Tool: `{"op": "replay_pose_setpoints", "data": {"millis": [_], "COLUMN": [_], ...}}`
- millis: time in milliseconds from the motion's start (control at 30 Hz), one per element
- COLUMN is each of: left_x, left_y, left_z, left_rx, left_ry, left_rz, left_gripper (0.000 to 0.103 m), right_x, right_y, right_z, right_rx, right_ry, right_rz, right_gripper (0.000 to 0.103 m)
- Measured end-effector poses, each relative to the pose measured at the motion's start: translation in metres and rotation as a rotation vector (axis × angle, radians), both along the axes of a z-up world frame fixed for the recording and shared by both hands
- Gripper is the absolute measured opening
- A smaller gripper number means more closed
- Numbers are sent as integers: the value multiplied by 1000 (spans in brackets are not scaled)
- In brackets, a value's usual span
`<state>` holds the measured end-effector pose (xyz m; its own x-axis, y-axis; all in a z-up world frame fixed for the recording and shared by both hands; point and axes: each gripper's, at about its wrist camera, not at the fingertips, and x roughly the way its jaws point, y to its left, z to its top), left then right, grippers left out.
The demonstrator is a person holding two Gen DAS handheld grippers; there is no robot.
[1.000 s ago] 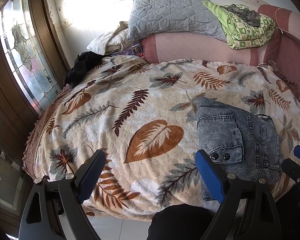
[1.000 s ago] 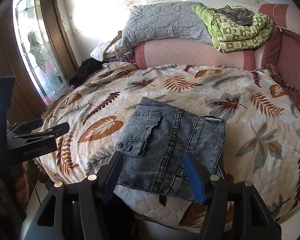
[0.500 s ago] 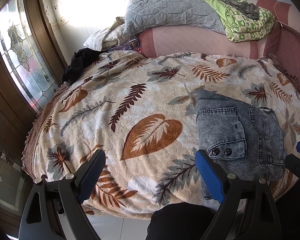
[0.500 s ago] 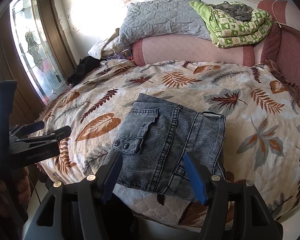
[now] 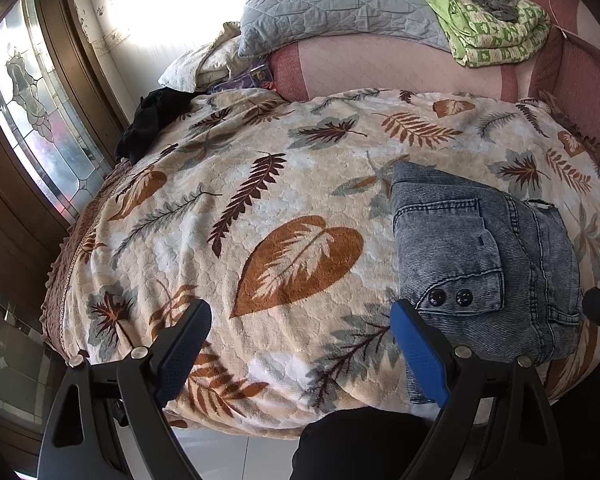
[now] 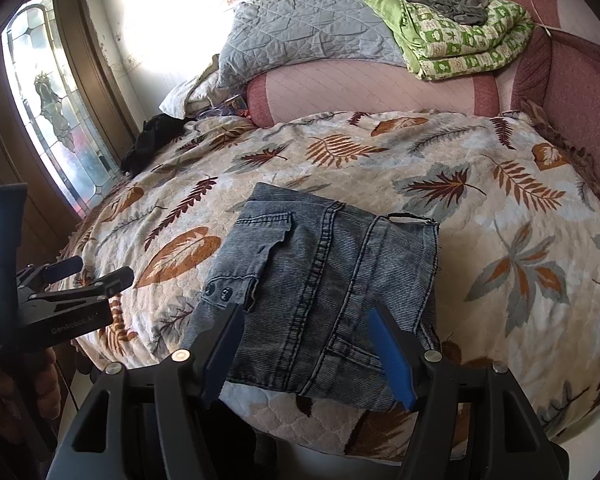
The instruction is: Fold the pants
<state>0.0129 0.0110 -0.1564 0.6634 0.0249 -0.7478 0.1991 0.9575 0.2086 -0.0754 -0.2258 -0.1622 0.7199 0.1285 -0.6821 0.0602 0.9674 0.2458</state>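
Since a second ago both of my views have slid a little lower and back from the bed (image 6: 500,208); the jeans (image 6: 324,288) themselves have not shifted or changed shape. I read that as the rig pulling away from a finished fold, not going in for another.

Going left to right: the stained-glass door (image 5: 32,120) stands at the far left, with a dark garment (image 5: 152,120) heaped at the bed's corner. My left hand-held gripper (image 5: 300,344) hangs over the near edge of the leaf-print blanket (image 5: 260,200), its jaws spread wide with nothing between them, left of the jeans and not touching them. Next come the jeans, folded into a compact rectangle near the bed's front edge, pocket flap and two snaps uppermost. My right hand-held gripper (image 6: 306,344) hovers just in front of their near edge, jaws also wide apart and empty. At the far side, a grey pillow (image 6: 308,36) and a green quilt (image 6: 460,40) rest on the pink headboard (image 6: 360,88).

With the bundle lying flat and square, I judge the fold essentially done; only a smoothing press could remain.
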Motion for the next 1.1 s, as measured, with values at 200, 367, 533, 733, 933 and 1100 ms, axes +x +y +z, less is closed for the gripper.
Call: {"op": "replay_pose_setpoints", "data": {"millis": [200, 367, 533, 733, 933, 1100], "left_x": [4, 7, 7, 4, 5, 7], "left_y": [-4, -7, -9, -11, -15, -18], "left_z": [-6, -9, -8, -7, -6, -7], "left_rx": [9, 17, 20, 21, 16, 9], "left_ry": [14, 21, 21, 16, 16, 20], "left_rz": [-2, -6, -9, -19, -28, -36], "left_gripper": [91, 91, 91, 91, 91, 91], "right_x": [6, 8, 10, 8, 8, 10], "right_y": [-11, -19, -25, -28, -31, -32], "right_z": [-4, -8, -10, -7, -5, -4], "right_rx": [20, 32, 43, 40, 35, 28], "right_ry": [13, 21, 30, 26, 23, 27], "right_rz": [-24, -42, -56, -65, -75, -76], "right_gripper": [69, 69, 69, 71, 72, 72]}}
